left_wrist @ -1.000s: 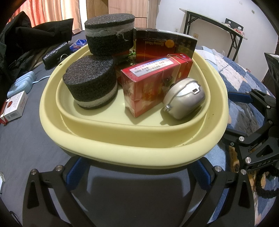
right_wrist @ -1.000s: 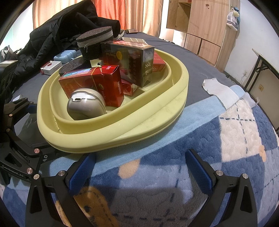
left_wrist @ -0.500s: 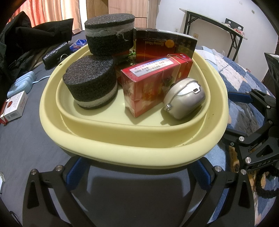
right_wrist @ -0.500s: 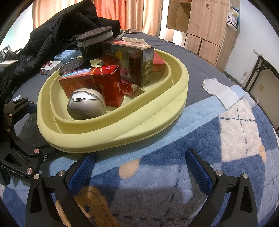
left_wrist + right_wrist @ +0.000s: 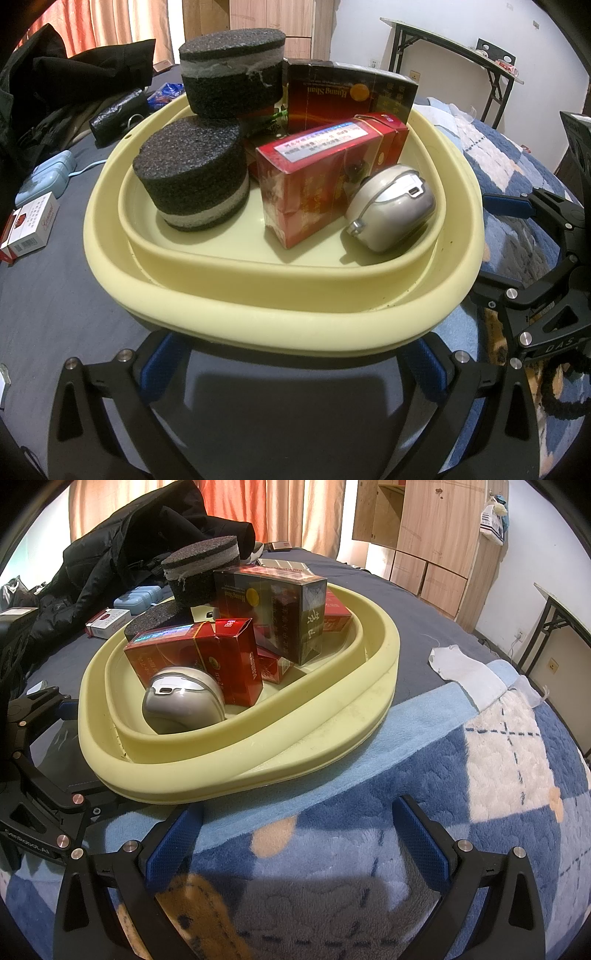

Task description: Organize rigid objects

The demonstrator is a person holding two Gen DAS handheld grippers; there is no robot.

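A pale yellow basin point(image 5: 280, 314) point(image 5: 332, 716) rests on the bed. Inside stand two black foam discs, one low point(image 5: 192, 181) and one stacked higher point(image 5: 232, 70). Beside them are a red carton point(image 5: 321, 181) point(image 5: 195, 661), a dark box point(image 5: 347, 92) point(image 5: 280, 609) and a silver round case point(image 5: 391, 206) point(image 5: 184, 701). My left gripper point(image 5: 295, 362) is open just short of the basin's near rim, holding nothing. My right gripper point(image 5: 295, 834) is open over the blue blanket, a little short of the basin's side.
A white and red cigarette pack point(image 5: 31, 229) and a light blue case point(image 5: 44, 181) lie left of the basin. Black clothing point(image 5: 122, 561) is piled behind. A white cloth point(image 5: 465, 672) lies on the blanket at right. A wooden cabinet point(image 5: 436, 542) and a desk point(image 5: 450, 59) stand beyond.
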